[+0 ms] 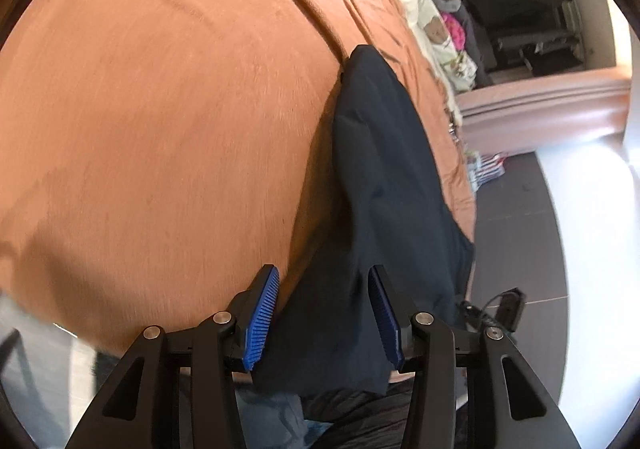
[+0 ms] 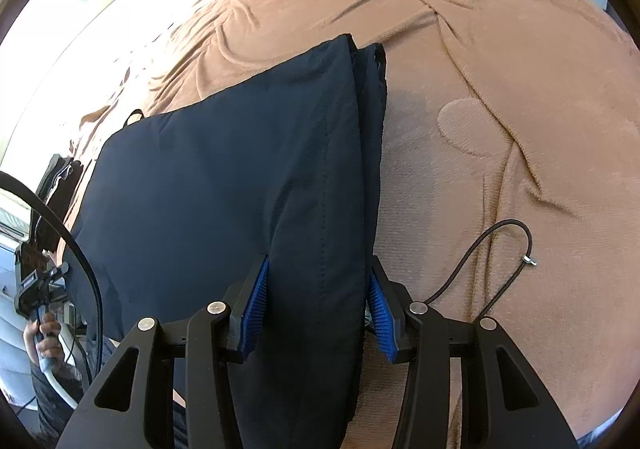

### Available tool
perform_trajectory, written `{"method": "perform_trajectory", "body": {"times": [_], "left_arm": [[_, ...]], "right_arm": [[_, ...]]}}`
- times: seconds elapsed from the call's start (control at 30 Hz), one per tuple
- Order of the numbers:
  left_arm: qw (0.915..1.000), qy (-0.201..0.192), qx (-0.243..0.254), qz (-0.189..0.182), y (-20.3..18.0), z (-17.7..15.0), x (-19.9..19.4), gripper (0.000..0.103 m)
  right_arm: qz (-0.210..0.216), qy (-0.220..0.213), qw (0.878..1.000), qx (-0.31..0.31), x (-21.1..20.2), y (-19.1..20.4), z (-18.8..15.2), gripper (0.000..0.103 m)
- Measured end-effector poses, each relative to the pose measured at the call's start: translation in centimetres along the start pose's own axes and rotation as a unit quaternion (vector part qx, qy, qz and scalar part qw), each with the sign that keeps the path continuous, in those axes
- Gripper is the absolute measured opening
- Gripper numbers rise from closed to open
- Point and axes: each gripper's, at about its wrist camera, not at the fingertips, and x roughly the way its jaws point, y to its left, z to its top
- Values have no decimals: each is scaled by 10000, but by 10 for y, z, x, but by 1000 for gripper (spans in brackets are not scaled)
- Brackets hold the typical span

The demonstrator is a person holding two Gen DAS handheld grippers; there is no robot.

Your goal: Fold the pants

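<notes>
The dark navy fabric pants point(image 2: 224, 185) lie folded lengthwise on the bed's orange-brown fleece blanket point(image 2: 500, 153). The right tongs point(image 2: 316, 297) pinch a thick fold of them. The left tongs point(image 1: 324, 309) stand spread, pants cloth loose between the blue ribbed pads point(image 1: 264, 313).

pants point(image 2: 224, 177): plain navy | blanket point(image 2: 500, 89): tan-brown | fingers point(image 2: 256, 301): blue ribbed pads
</notes>
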Motion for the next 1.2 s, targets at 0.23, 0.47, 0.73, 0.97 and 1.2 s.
{"method": "perform_trajectory", "body": {"times": [0.23, 0.47, 0.73, 0.97, 1.2], "left_arm": [[9972, -432, -331, -519, 17, -23, -12, 47], [9967, -726, -233, -274, 11, -24, -6, 31], [9955, -864, -241, -315, 8, -25, -5, 12], [9943, -913, -140, -528, -4, -24, -7, 12], [9937, -938, -28, -611, -14, -18, -7, 12]], "right_arm": [[-75, -67, 9999, -10, -3, 3, -4, 44], [-330, -314, 9989, 72, -25, 0, -11, 44], [-340, -922, 9950, -149, -81, 24, -26, 42], [102, -948, 9938, -572, -75, 85, -32, 42], [258, -692, 9925, -972, -45, 132, -34, 42]]}}
